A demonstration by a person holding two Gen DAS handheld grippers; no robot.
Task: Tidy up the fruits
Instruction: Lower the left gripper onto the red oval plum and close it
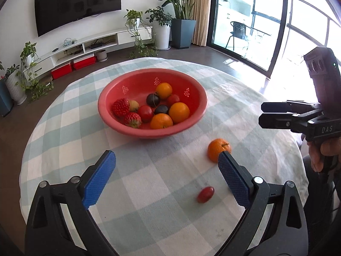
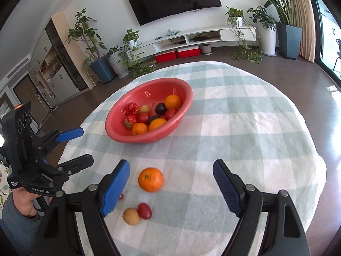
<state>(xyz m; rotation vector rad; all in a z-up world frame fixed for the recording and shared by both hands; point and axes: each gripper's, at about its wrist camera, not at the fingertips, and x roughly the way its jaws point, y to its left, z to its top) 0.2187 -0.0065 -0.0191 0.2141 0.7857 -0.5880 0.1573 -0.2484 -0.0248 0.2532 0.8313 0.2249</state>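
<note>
Three loose fruits sat near the tabletop's near edge: orange point(image 2: 150, 179), red tomato point(image 2: 145, 210), tan fruit point(image 2: 131, 216). Your left gripper point(image 1: 166, 178) and right gripper point(image 2: 171, 186) were both wide open, holding nothing; a careless nudge could have rolled them off, short of the red bowl point(image 2: 181, 89).

Your left gripper point(image 1: 166, 159) tilts downward with jaws spread wide and nothing between the pads; your right gripper point(image 2: 171, 169) matches it, wide and empty. Each hand point(image 2: 23, 202) grips its handle.

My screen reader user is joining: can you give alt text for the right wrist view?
The open right tool hangs over a checked tablecloth, above a loose orange, a red oval fruit and a tan round fruit. Beyond sits a red colander bowl of mixed fruit; the left tool is at left.
</note>
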